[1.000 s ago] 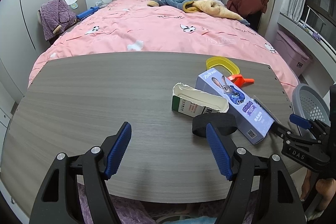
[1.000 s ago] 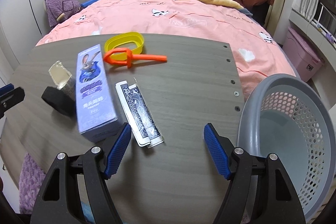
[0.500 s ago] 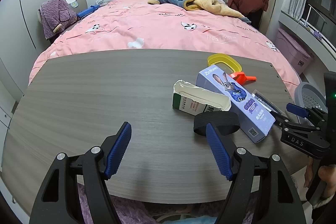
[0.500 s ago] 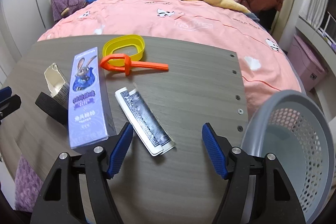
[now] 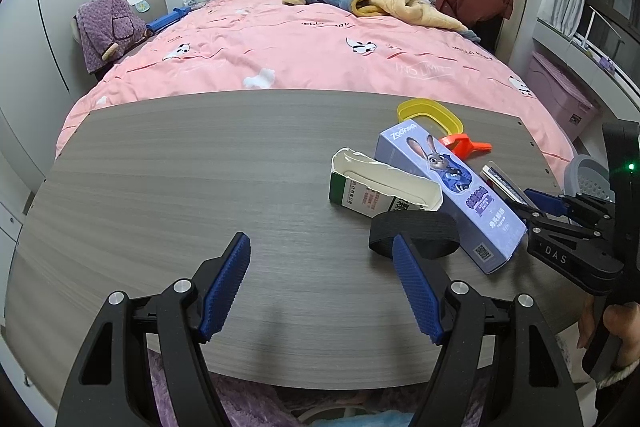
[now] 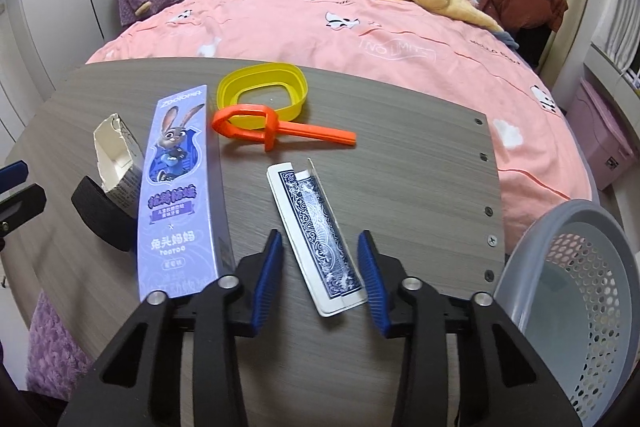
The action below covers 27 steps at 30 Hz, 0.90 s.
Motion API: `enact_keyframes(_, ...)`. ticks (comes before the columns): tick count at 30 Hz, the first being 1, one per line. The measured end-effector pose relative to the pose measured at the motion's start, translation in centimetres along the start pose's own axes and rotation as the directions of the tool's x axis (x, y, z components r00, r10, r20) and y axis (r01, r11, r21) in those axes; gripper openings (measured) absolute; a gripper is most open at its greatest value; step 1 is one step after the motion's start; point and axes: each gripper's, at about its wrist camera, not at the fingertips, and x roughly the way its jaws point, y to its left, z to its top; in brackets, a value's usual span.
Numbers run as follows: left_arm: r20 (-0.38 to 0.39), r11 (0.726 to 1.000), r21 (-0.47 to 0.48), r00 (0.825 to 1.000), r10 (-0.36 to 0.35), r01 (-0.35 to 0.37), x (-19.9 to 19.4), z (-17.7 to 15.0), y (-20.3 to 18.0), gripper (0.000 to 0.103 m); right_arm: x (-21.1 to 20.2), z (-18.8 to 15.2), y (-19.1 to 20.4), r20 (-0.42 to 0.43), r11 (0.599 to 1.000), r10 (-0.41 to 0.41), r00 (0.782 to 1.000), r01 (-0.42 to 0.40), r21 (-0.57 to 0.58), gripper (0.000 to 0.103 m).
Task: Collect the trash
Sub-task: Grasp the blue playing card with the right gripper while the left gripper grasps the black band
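**Right claw closing on the card box**

The playing-card box [image 6: 316, 239] lies flat on the grey wood-grain table [image 6: 400, 187], near its front edge, just right of the long lilac toothpaste carton [image 6: 180, 187]. The right gripper [image 6: 320, 267] straddles its near end; the jaws are closing with the box between them, and the blue ribbed pads do not yet press on it. The left gripper [image 5: 320, 283] hangs released over bare table, nothing between its jaws.

The box looks like thin glossy cardboard, light and a little crushable, its far flap standing open. I would take it across the narrow width near the closed end, where the walls are stiffest; a hard squeeze could buckle it, and the slick print may slide on the pads.

Other trash sits further left: a torn white-and-green carton [image 5: 380, 187], ragged at the mouth, and a black band [image 5: 416, 233], soft and floppy by its look. The perforated grey basket [image 6: 580, 287] waits beside the table's right edge.
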Motion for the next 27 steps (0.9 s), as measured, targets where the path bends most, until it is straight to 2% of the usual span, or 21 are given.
enact_keyframes(6,-0.009,1.000,0.002,1.000,-0.003,0.003,0.3,-0.1,0.0,0.071,-0.2,-0.2,0.0,0.006,0.999,0.034,0.999,-0.034,0.015,0.021)
enact_keyframes(13,-0.017,0.999,0.006,0.999,-0.035,0.035,0.4,-0.3,-0.3,0.071,-1.1,-1.1,-0.8,0.017,0.994,0.058,0.998,-0.060,0.096,0.020)
enact_keyframes(21,-0.016,0.995,0.033,0.996,-0.091,0.092,0.4,-0.5,-2.0,0.071,-3.9,-2.9,-1.8,0.057,0.983,0.041,0.998,-0.050,0.174,0.020)
enact_keyframes(27,-0.009,0.989,0.051,0.990,-0.140,0.141,0.6,0.0,-3.5,0.071,-5.1,-4.6,-3.0,0.057,0.972,0.038,0.998,-0.050,0.228,0.020)
